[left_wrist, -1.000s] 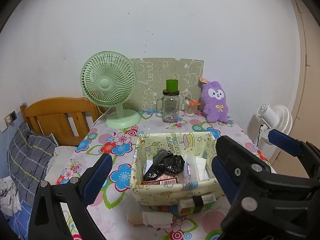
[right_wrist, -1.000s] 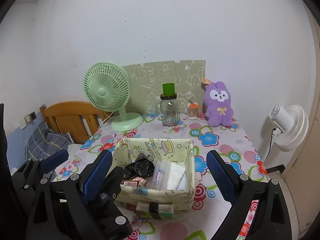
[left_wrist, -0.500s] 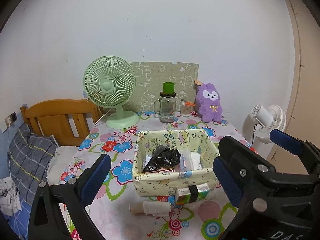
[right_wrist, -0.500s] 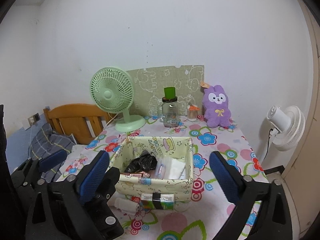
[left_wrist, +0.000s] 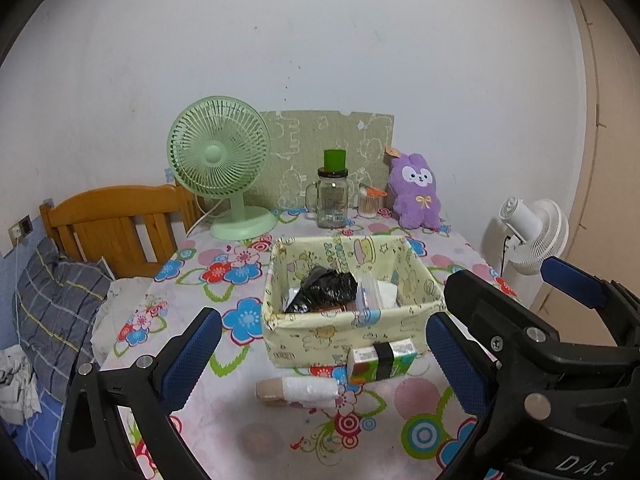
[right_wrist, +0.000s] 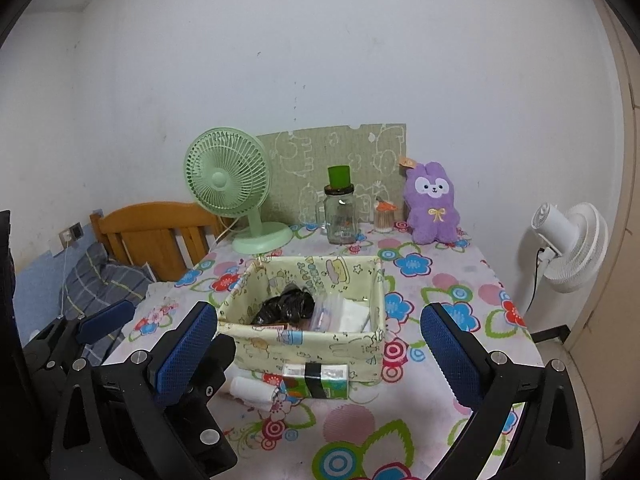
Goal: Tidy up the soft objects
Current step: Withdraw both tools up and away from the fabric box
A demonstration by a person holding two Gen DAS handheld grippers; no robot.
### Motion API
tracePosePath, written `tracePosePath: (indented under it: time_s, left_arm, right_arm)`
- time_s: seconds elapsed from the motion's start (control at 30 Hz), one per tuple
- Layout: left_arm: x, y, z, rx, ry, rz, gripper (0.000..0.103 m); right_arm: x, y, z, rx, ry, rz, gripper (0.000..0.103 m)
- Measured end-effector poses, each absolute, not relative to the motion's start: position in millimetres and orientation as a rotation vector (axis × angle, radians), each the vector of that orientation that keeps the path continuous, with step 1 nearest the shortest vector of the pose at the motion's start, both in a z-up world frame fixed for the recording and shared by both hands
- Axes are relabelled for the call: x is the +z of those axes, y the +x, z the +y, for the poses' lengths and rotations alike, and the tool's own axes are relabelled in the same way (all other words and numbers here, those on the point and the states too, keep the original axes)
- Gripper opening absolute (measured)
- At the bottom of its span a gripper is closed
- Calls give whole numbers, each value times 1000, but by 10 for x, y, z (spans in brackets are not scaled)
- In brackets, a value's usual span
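Both claws, left (left_wrist: 320, 360) and right (right_wrist: 318, 348), are gaping wide, holding nothing; you are choosing between roll (left_wrist: 298, 390) and pack (left_wrist: 380, 364) beside bin (left_wrist: 344, 338).

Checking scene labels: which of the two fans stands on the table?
The green fan, its base on the flowered table left of the glass jar. The white fan stands beyond the table's right edge.

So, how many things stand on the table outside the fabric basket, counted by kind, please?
Fans: 1, green desk fan
Jars and cups: 2, glass jar, small cup
Plush toys: 1, purple plush
Packs: 1, banded pack
Rolls: 1, white roll
Total: 6
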State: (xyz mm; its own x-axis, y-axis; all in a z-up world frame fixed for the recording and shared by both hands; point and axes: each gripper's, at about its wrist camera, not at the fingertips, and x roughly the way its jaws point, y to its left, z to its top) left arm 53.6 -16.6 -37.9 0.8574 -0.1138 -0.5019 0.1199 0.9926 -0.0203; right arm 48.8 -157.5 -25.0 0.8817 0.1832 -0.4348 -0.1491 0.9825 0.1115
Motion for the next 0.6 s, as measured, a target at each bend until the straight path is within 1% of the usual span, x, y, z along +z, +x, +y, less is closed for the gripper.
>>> tracePosePath:
  time_s: [0.6]
  left_arm:
    - [-778, 525, -209, -144, 1, 590, 103]
  right_arm:
    - [-653, 476, -1600, 171, 87, 512, 103]
